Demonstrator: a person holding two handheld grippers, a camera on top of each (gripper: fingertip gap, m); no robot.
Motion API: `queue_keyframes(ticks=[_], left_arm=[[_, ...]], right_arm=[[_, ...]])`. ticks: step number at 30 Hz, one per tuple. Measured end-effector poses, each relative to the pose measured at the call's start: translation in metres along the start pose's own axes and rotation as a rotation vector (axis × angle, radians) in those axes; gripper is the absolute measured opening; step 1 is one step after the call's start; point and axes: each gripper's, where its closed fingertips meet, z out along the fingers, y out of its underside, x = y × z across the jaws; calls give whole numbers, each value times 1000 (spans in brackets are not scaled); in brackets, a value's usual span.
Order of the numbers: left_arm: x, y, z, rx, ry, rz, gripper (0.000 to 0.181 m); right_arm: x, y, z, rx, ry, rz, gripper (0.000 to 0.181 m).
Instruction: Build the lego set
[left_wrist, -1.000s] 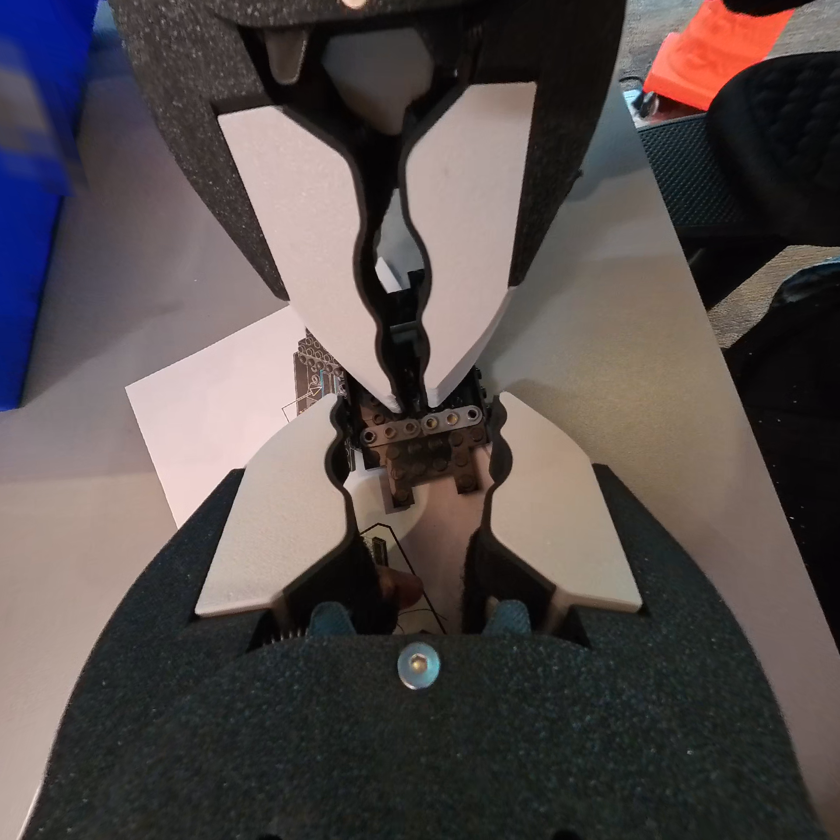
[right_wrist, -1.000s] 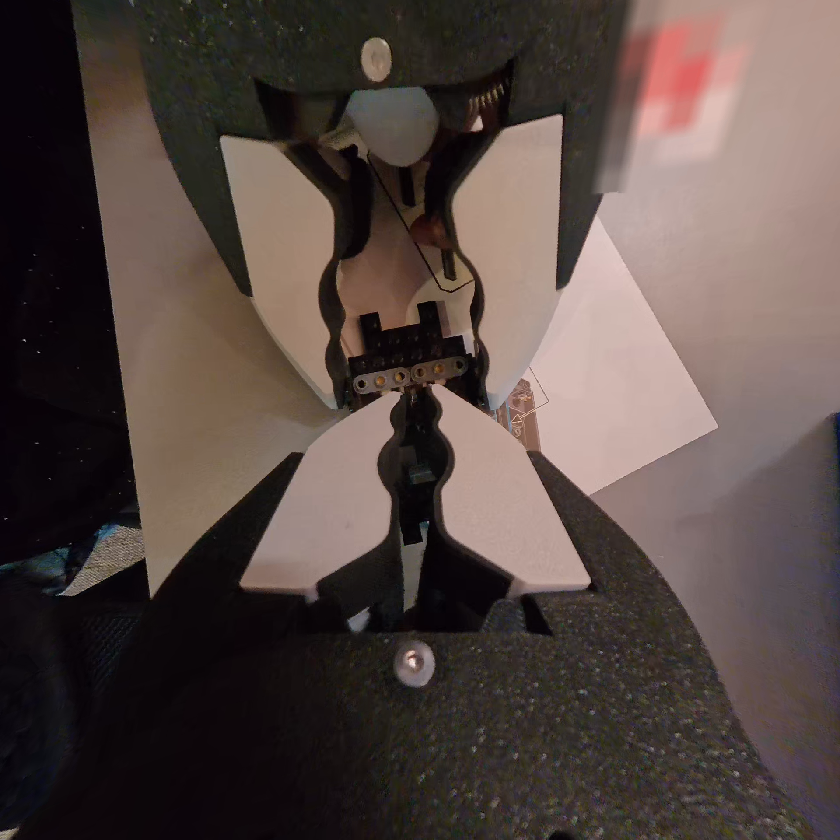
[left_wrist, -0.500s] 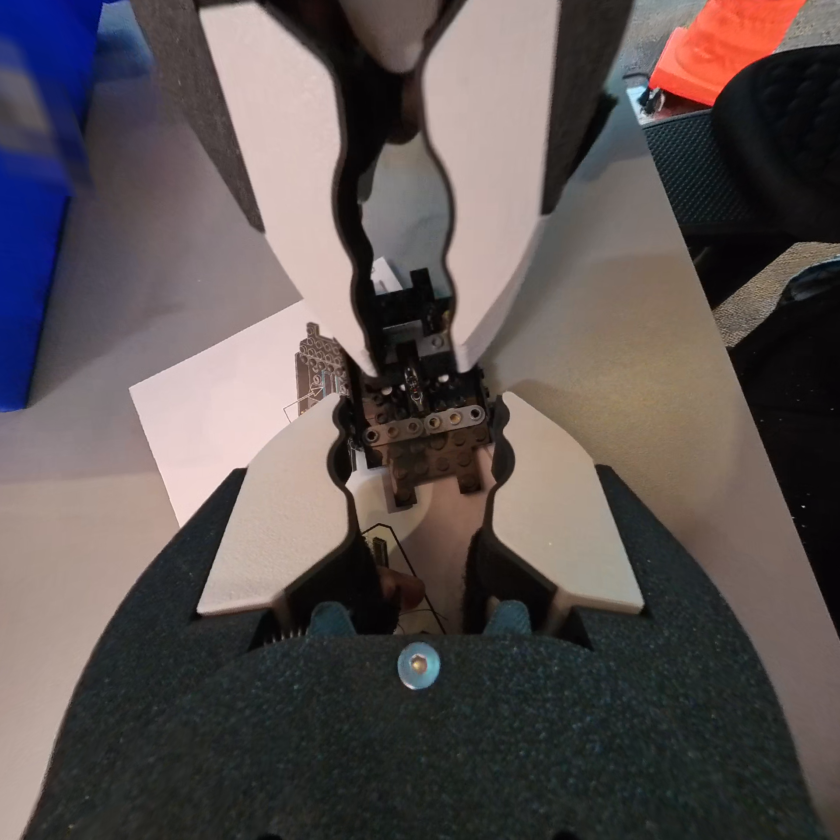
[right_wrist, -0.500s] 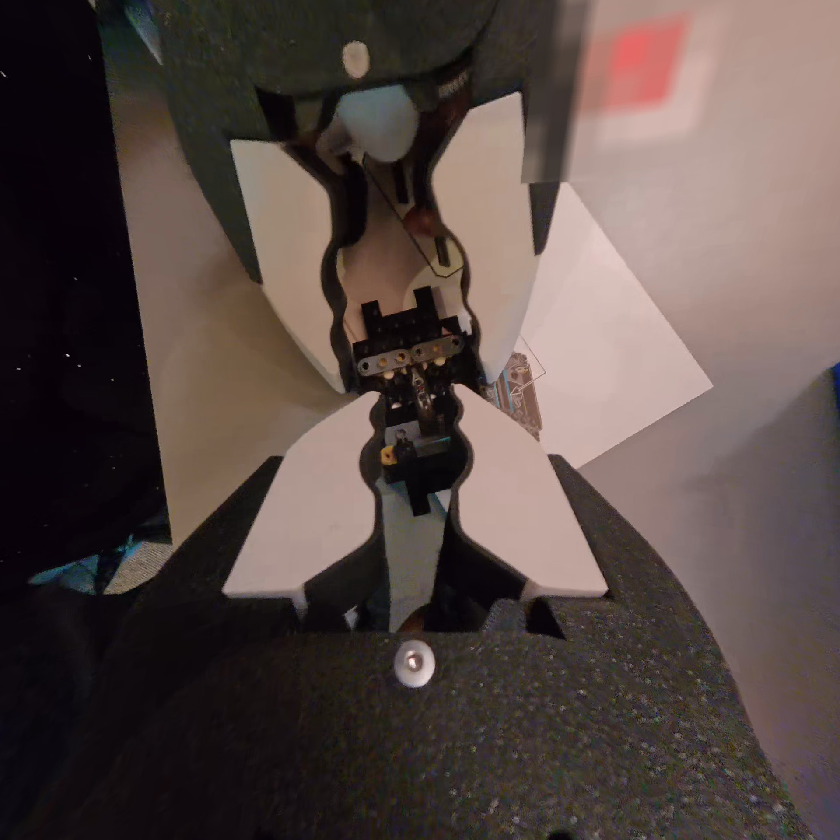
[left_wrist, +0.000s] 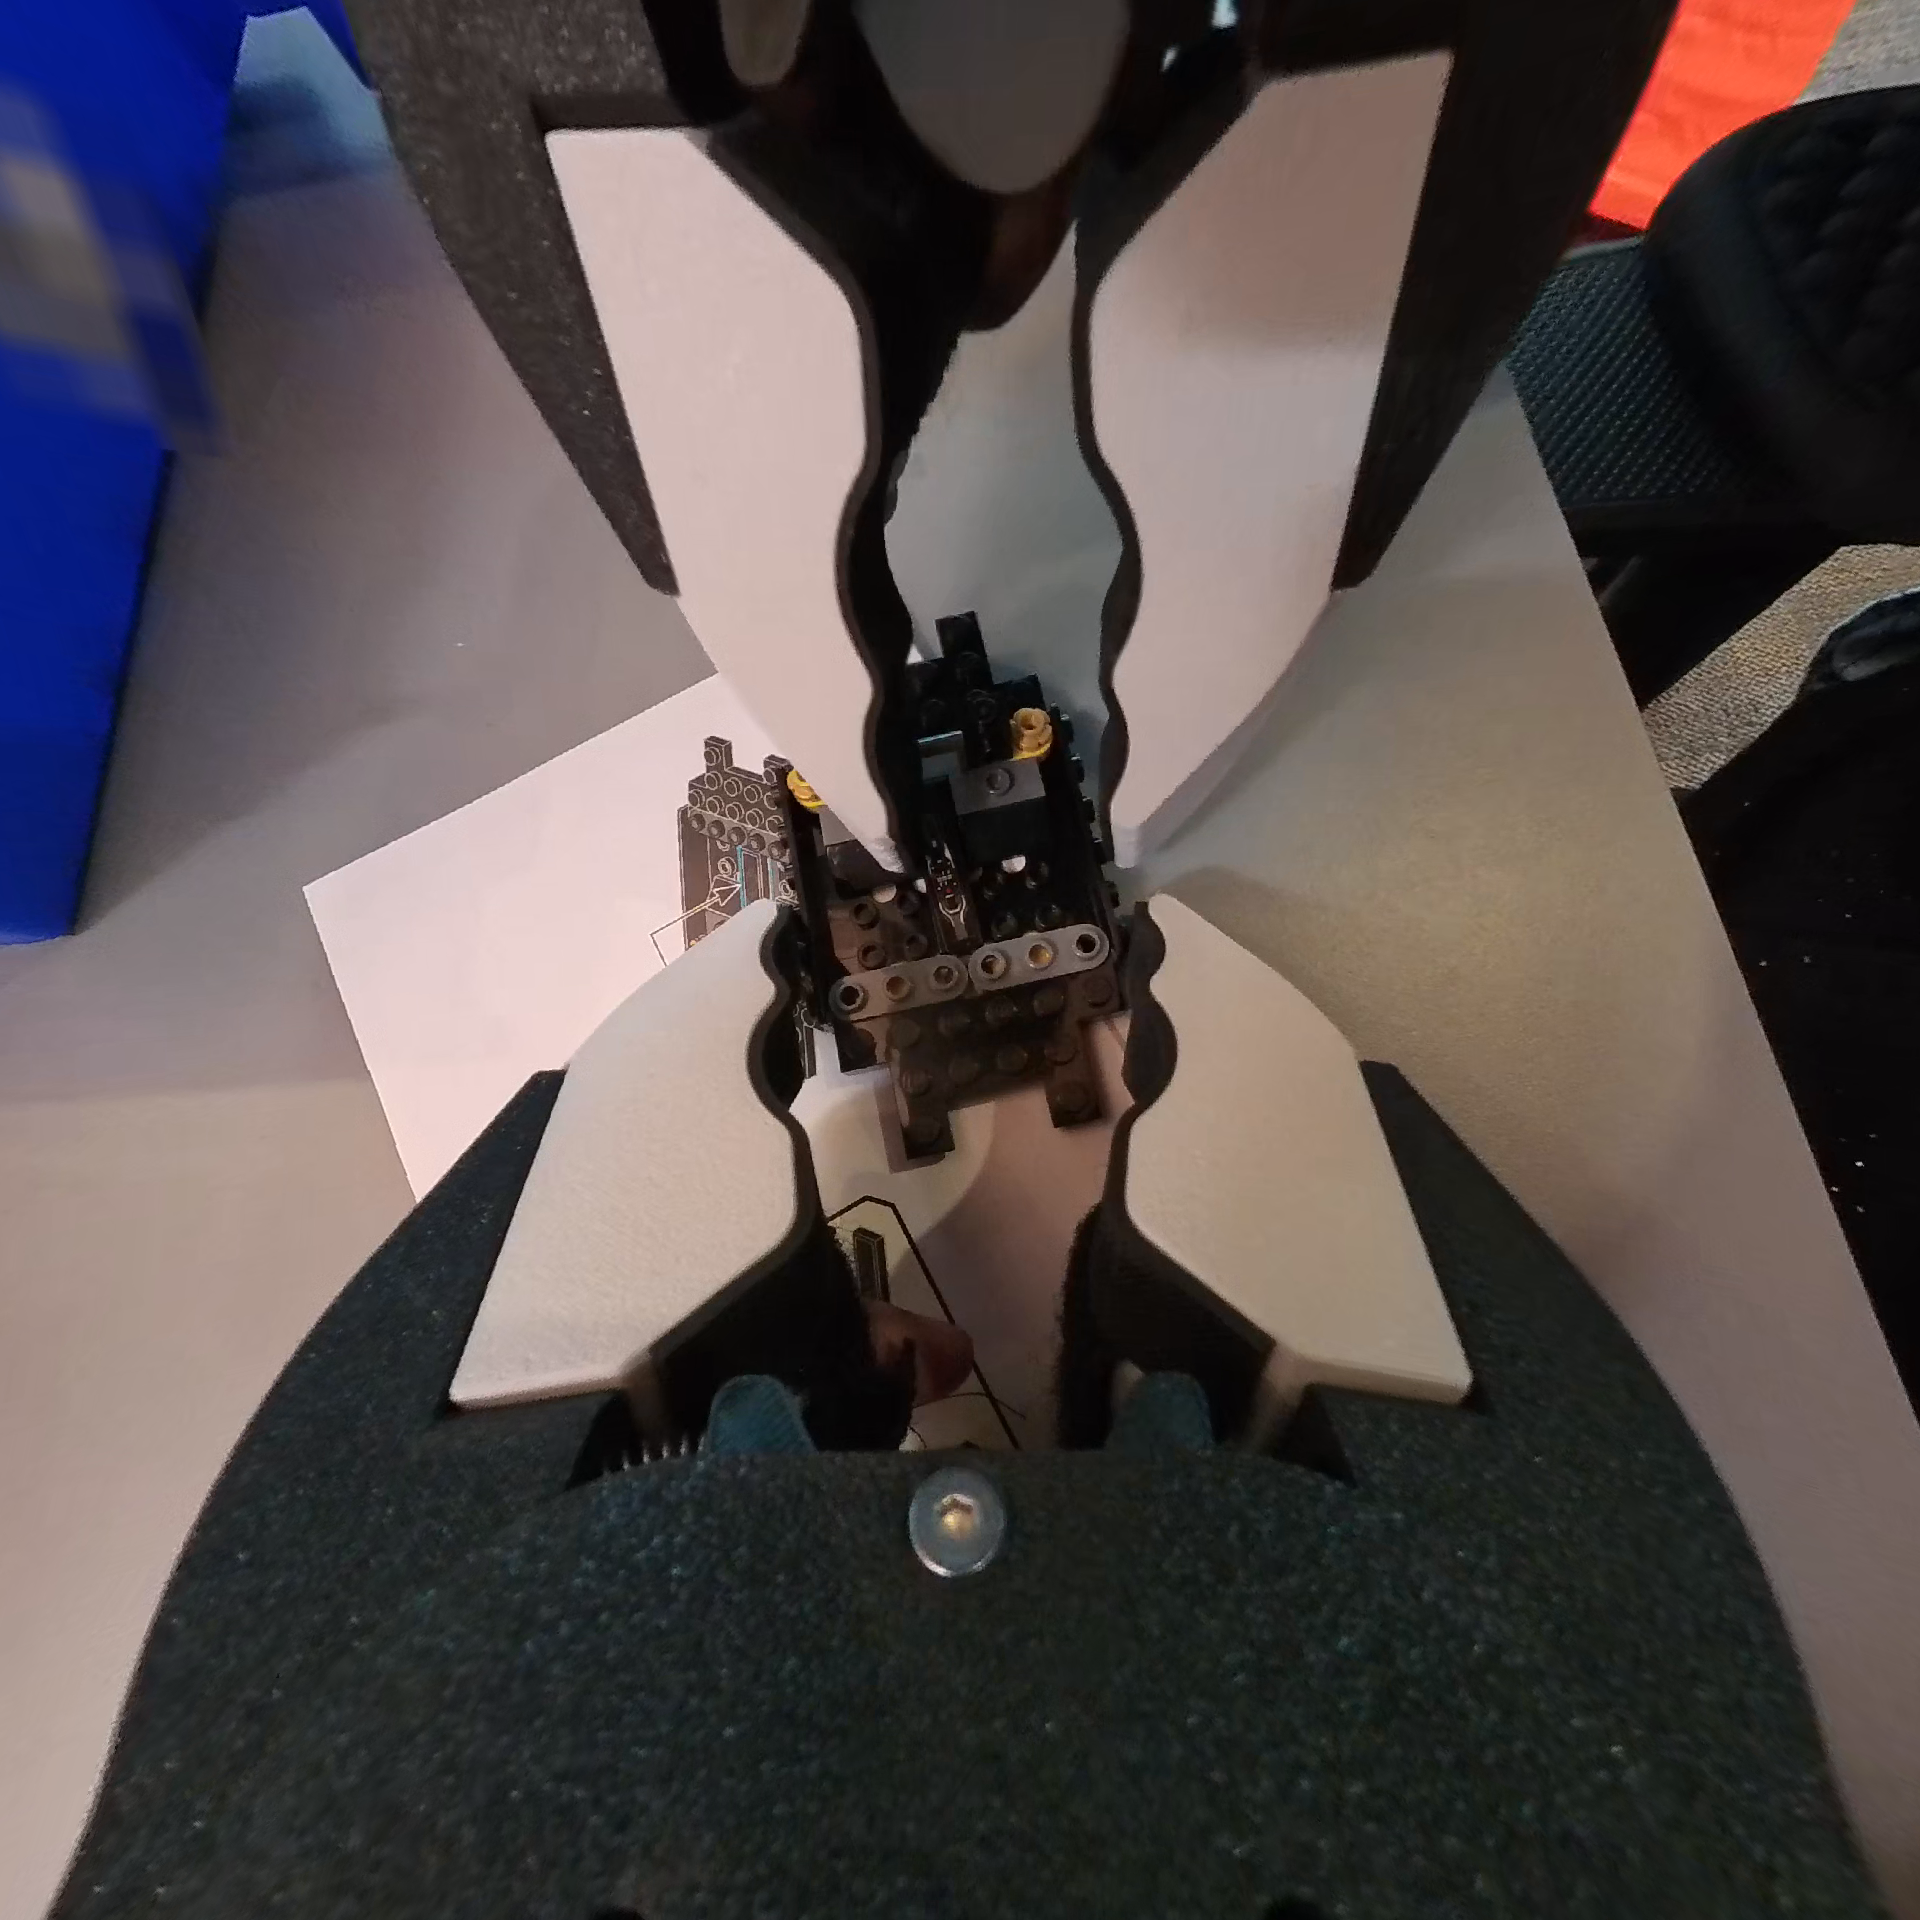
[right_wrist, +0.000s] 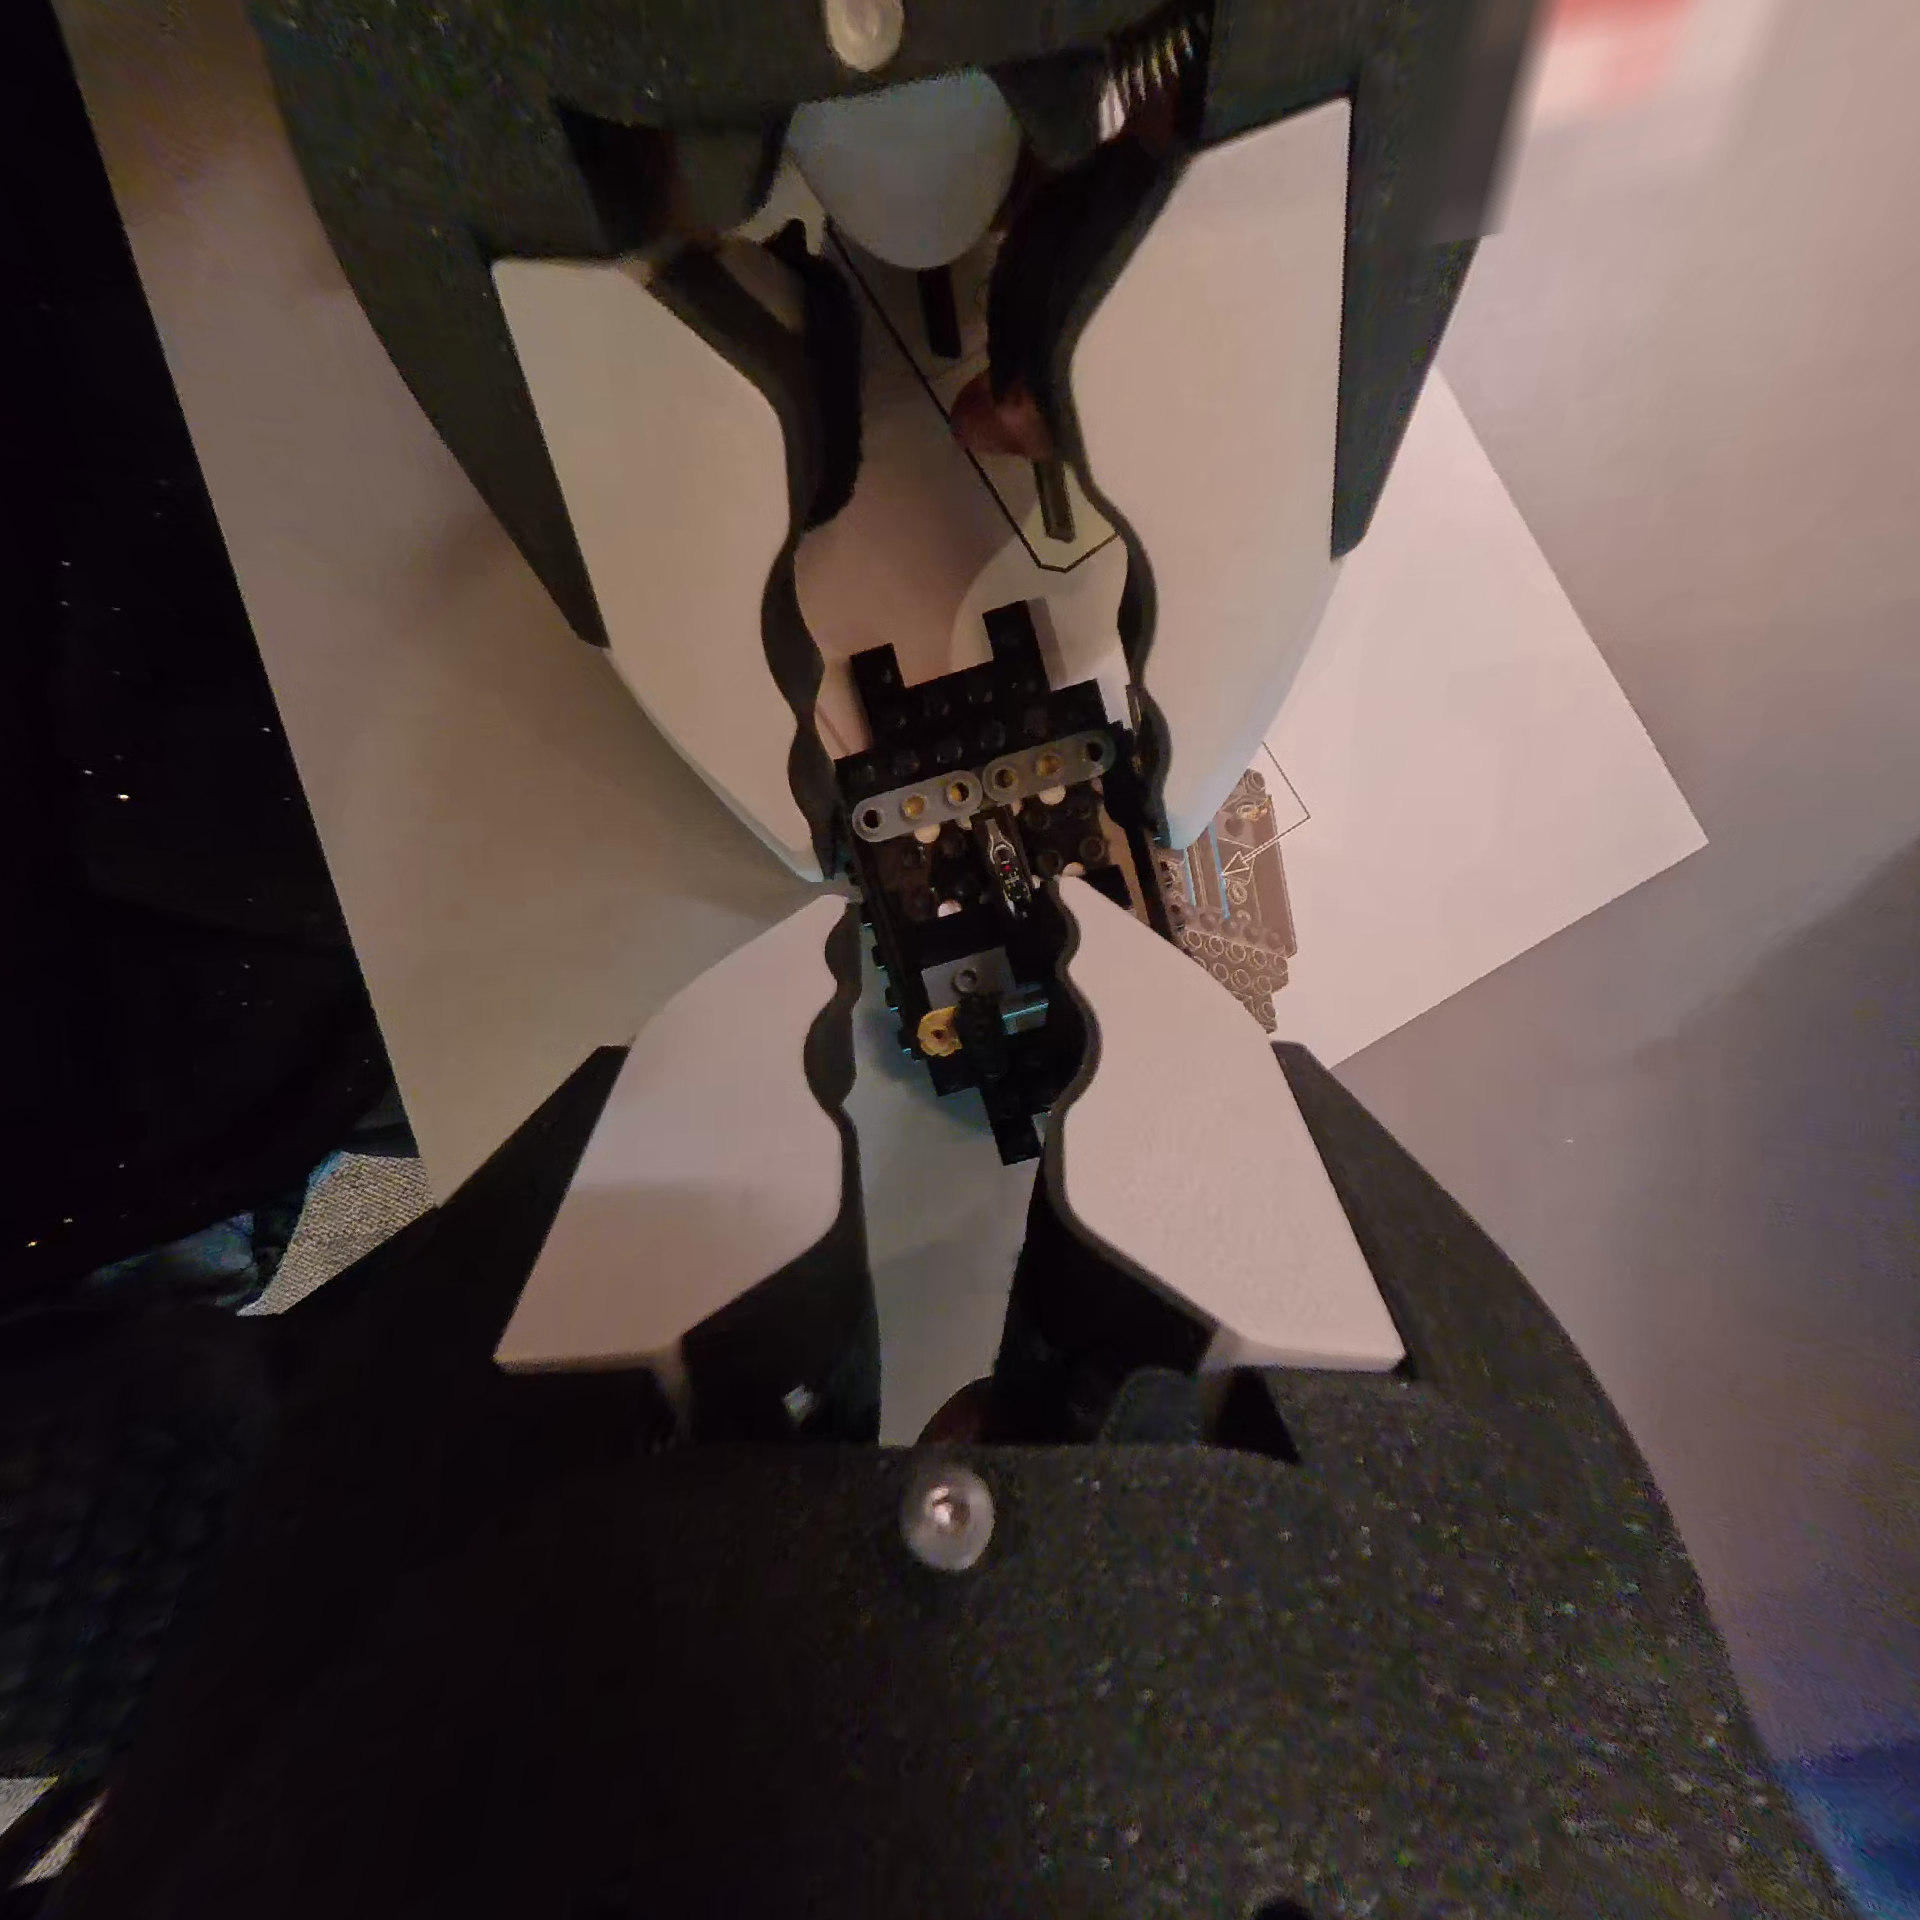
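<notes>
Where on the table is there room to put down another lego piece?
Bare table lies between the blue box and the white instruction sheet, and more on the other side, between the grippers and the table edge by the black chair. The middle is crowded: both grippers' fingers meet around the black lego model.

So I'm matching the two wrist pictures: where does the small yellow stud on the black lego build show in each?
Left wrist view: yellow stud, above centre, at the build's far end between the right gripper's fingers.
Right wrist view: yellow stud, centre, at the build's near end.
Shared landmark: the pair of grey holed beams across the build.
</notes>
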Motion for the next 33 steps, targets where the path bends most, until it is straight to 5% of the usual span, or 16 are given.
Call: queue_keyframes(ticks=[3, 5, 7, 11, 26, 27, 28, 33], left_arm=[[0, 0, 0, 0, -1, 0, 60], [-2, 0, 0, -1, -12, -11, 60], [-2, 0, 0, -1, -13, -8, 60], [-2, 1, 0, -2, -16, -7, 60], [-3, 1, -1, -2, -20, -10, 60], [-4, 1, -1, -2, -27, -12, 60], [-4, 1, -1, -2, -27, -11, 60], [-5, 2, -1, -4, -37, -19, 60]], right_arm=[[-2, 0, -1, 2, 3, -19, 31], [-14, -3, -2, 22, -74, -19, 7], [-10, 2, -3, -3, -26, -28, 6], [-1, 3, -4, -22, 55, 1, 44], [-19, 2, 1, 12, 45, 41, 67], [-31, 1, 1, 18, -37, 60, 44], [-35, 0, 2, 29, -59, 94, 59], [-15, -24, -29, 358, 116, 112, 42]])
